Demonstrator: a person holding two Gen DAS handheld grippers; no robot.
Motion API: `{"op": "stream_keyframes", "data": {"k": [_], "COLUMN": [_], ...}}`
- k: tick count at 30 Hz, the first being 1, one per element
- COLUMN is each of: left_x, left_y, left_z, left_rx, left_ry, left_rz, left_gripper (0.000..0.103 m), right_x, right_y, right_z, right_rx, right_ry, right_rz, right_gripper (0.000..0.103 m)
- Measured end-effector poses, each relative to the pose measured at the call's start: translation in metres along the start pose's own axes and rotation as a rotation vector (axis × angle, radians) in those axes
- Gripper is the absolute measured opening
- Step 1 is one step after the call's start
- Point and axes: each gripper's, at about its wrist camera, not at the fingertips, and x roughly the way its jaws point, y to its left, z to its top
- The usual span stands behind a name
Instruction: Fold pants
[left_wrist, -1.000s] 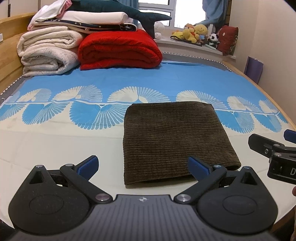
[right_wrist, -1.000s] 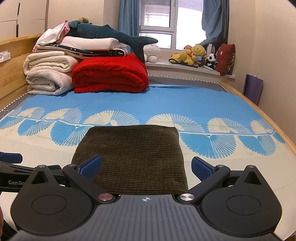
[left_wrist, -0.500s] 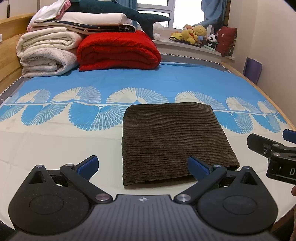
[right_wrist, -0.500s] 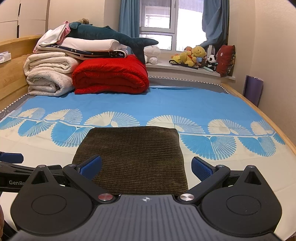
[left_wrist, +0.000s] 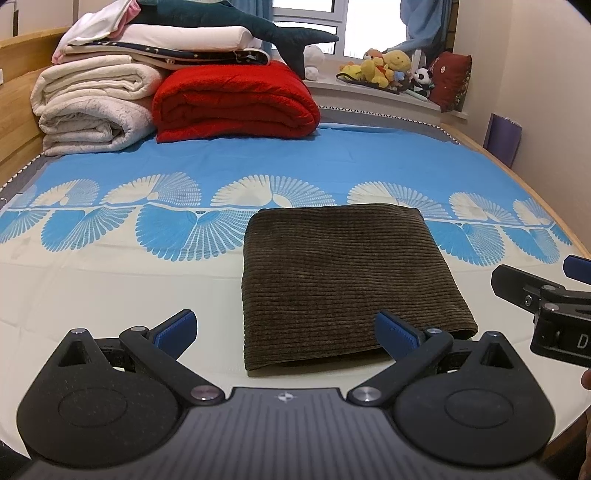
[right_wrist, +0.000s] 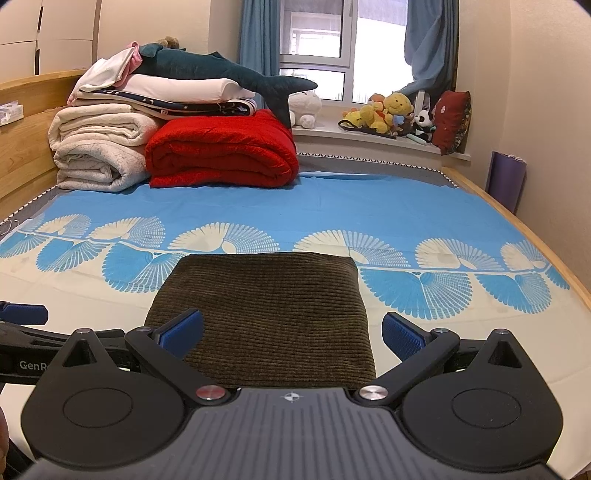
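I am looking at the pants (left_wrist: 343, 280), which are lying as a compact, squarish brown bundle on the bed sheet (left_wrist: 110, 288), straddling the line where its blue fan print is giving way to the cream part. The corduroy ribs are running straight across the top face, and the surface is sitting flat and smooth. Along the near edge I am seeing the stacked layers showing as a thick rounded lip, with the near right corner lifting slightly off the sheet.

I am holding the left gripper (left_wrist: 286, 326) just in front of that near edge with its blue pads spread wide and nothing between them; its right fingertip is overlapping the bundle's near right corner in the view, though I cannot tell whether it is touching. The right gripper (right_wrist: 291, 334) is also hovering spread apart and empty, low over the near part of the pants.

At the head of the bed a red blanket (right_wrist: 221, 151) is sitting beside rolled white blankets (right_wrist: 98, 147)
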Motion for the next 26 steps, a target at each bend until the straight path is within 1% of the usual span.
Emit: {"op": "stream_keyframes", "data": {"k": [26], "left_x": [-0.0015], "left_y": [0.0026], "left_z": [-0.0004], "left_rx": [0.001], "left_ry": [-0.005], "left_rz": [-0.013], "left_gripper": [0.103], "right_x": [-0.0026], "right_y": [0.0009], "right_z": [0.0016], "right_rx": [0.001], "right_ry": [-0.007], "right_rz": [0.007], "right_gripper": [0.102]}}
